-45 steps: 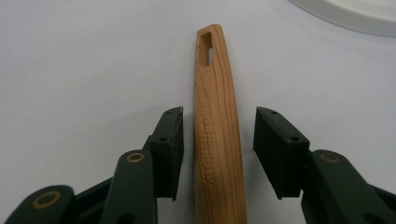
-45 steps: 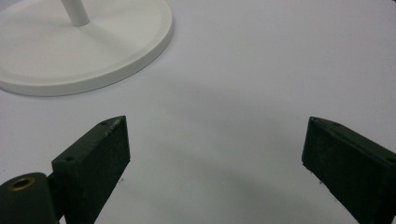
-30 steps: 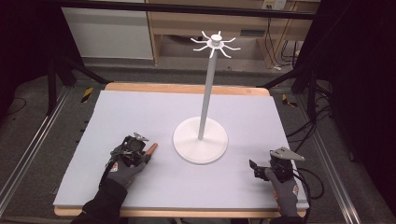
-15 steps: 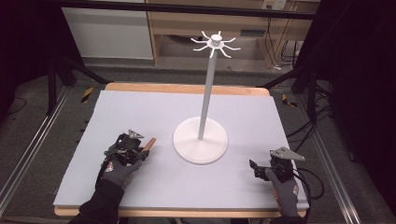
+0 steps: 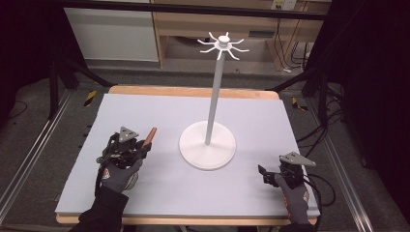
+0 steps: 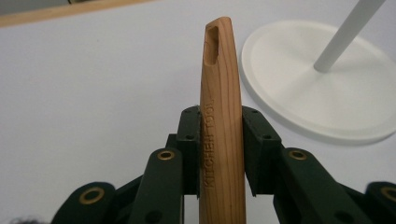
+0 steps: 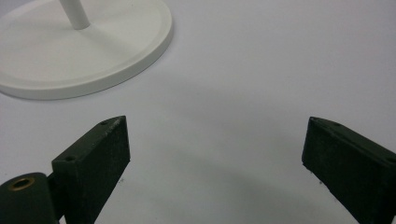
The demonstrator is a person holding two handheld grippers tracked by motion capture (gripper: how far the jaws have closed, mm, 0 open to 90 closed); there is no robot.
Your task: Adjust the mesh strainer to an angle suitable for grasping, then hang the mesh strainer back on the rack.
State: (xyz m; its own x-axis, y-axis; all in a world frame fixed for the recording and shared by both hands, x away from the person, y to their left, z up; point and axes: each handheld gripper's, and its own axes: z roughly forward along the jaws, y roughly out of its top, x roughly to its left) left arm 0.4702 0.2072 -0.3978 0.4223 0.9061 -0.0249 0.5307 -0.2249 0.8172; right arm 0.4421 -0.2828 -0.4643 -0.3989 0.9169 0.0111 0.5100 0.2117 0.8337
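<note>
The left gripper (image 6: 219,154) pinches a wooden handle (image 6: 220,116) between its two black jaws — they press on both sides of it. The handle sticks out past the jaws and has a long hole near its tip. Words are cut into the wood: "KITCHEN TOOL". In the high view the left gripper (image 5: 138,147) sits on the left part of the grey mat (image 5: 159,111), near the stand (image 5: 209,145).

The right gripper (image 7: 215,154) is spread wide — nothing is between its jaws. It is over the mat, near the stand's round white base (image 7: 84,51). A thin pole rises from the base to a ring of hooks (image 5: 223,44).
</note>
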